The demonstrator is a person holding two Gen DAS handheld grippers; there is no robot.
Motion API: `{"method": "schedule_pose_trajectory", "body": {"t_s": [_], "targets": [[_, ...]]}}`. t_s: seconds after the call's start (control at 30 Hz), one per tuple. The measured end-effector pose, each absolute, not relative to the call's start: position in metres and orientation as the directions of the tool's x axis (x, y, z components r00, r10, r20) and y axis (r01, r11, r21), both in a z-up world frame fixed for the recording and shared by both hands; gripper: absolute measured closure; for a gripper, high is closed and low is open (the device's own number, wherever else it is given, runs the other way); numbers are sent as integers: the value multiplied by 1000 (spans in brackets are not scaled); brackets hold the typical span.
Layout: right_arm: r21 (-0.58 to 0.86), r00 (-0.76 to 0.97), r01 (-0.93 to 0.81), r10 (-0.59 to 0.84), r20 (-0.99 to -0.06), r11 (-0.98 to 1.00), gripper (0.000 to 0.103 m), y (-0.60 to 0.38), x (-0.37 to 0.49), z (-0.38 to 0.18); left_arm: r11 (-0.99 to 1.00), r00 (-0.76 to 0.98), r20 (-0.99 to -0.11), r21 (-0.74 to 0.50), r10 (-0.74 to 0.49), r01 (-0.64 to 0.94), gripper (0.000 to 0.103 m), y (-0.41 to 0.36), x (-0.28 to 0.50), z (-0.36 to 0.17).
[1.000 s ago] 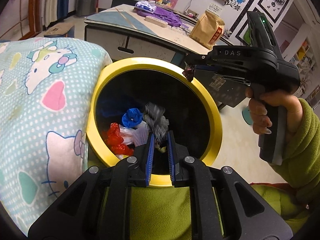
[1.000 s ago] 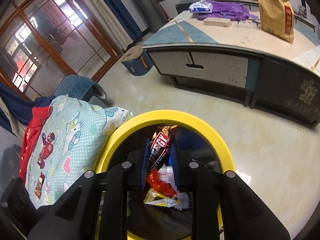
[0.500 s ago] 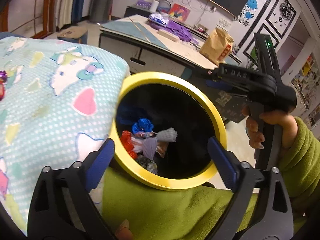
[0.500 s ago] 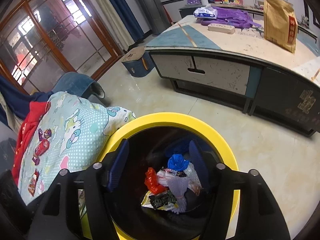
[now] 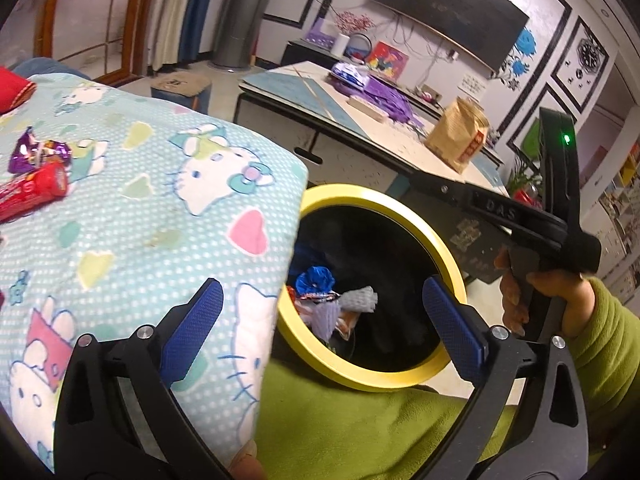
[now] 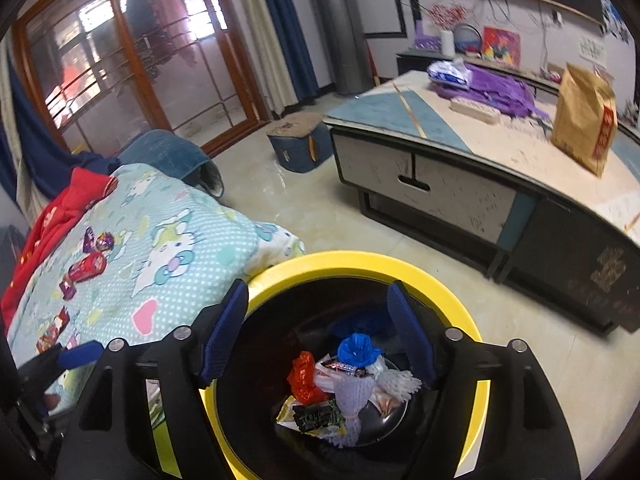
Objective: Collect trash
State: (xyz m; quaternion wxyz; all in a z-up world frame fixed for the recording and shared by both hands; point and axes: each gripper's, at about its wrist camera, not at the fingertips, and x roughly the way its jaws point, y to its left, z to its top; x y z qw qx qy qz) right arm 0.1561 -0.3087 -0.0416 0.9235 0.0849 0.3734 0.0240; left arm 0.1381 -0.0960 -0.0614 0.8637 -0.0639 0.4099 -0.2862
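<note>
Only left wrist view shows right hand-held gripper (image 5: 432,184) from outside.

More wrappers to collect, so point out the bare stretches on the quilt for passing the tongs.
The cartoon-cat quilt is bare from the pink heart up to its corner beside the yellow bin. It is crowded further left: red tube wrapper, purple wrapper and small red wrappers near the red garment.

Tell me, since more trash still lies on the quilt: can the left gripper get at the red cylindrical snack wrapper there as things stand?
Probably yes. The left gripper is empty with fingers wide apart, and the red cylindrical snack wrapper lies exposed on the cartoon-cat quilt, nothing covering it. The gripper would have to swing across from the yellow-rimmed bin.
</note>
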Motion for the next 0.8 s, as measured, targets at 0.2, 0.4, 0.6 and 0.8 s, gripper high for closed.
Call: {"method": "schedule_pose_trajectory", "body": {"t_s": [0.2,0.4,0.6,0.8], "targets": [[148,721,-22,118,-682,989,32,-291,156,-40,843,535,-656,-365,-533,394,11,-77,139,-58],[124,718,-61,130,-683,990,32,-274,156,-40,856,564,-644,-379,-517,351,11,-57,139,-55],[109,708,-139,175,-684,984,32,-246,157,-40,878,621,-623,-376,-476,295,11,-31,139,-48],[105,686,-221,231,-690,970,32,-213,158,-40,887,662,-604,-399,-444,231,11,1,141,-45]]}}
